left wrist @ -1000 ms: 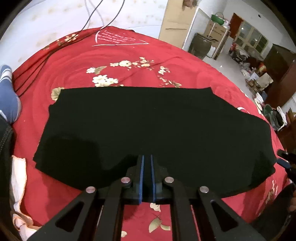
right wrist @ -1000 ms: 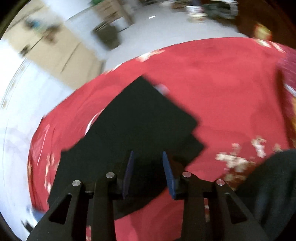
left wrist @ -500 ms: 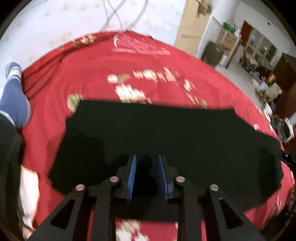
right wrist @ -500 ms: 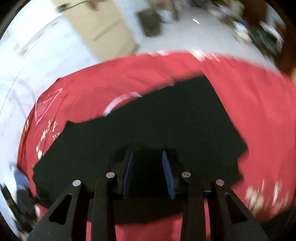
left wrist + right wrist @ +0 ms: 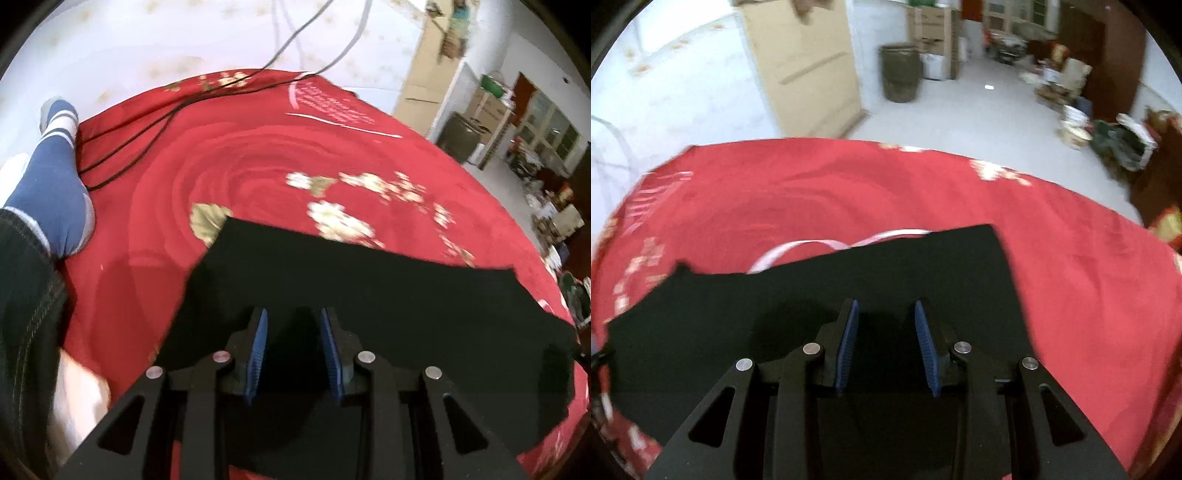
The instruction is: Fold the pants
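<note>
Black pants [image 5: 369,295] lie flat, folded, on a red floral bedspread [image 5: 240,166], under the left gripper [image 5: 293,350], whose fingers have just been spreading, and the right gripper [image 5: 886,343], fingers apart, neither holding anything.

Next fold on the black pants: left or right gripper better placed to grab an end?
Probably left. The left gripper, open and empty, sits nearer an end edge of the black pants. The right gripper, also open, hovers further inside the cloth, its corner further off.
</note>
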`<action>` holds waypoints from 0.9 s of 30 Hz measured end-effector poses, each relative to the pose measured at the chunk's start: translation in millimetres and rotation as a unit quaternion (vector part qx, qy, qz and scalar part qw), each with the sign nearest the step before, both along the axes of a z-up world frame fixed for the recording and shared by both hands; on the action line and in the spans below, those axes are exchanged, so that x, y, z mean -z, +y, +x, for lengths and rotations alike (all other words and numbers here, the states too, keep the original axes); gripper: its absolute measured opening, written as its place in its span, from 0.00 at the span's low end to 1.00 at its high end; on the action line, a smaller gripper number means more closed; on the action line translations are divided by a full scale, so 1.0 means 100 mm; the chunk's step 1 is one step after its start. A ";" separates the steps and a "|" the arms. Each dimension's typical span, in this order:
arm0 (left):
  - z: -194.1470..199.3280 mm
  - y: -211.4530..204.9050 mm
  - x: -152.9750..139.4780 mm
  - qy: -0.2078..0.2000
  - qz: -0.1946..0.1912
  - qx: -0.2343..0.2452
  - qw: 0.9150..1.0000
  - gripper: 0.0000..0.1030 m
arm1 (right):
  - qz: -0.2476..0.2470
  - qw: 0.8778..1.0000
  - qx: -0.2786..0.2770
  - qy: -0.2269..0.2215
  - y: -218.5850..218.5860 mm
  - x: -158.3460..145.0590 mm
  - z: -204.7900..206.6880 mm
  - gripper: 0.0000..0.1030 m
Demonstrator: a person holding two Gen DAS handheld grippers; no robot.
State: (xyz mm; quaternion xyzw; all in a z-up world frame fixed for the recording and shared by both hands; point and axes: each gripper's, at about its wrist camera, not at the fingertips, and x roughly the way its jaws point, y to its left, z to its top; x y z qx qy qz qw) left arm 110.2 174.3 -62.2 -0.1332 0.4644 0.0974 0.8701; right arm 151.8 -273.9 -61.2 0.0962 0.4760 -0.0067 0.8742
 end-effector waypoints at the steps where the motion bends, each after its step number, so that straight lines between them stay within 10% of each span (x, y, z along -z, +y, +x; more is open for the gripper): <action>1: -0.08 -0.08 -0.03 -0.001 -0.006 0.011 1.000 0.31 | 0.003 1.000 -0.017 0.000 0.08 0.00 -0.04 0.32; 13: -0.61 -1.13 -0.13 0.034 0.020 0.132 0.990 0.33 | 0.080 0.989 -0.113 0.055 0.84 0.01 -0.78 0.32; 19: -0.49 -1.02 0.04 0.067 0.004 0.115 0.991 0.33 | 0.051 0.985 -0.100 0.127 0.91 0.34 -0.69 0.38; 27: -0.62 -0.93 -0.28 0.017 0.004 0.097 0.995 0.34 | 0.071 0.989 -0.123 0.051 0.93 0.06 -0.82 0.38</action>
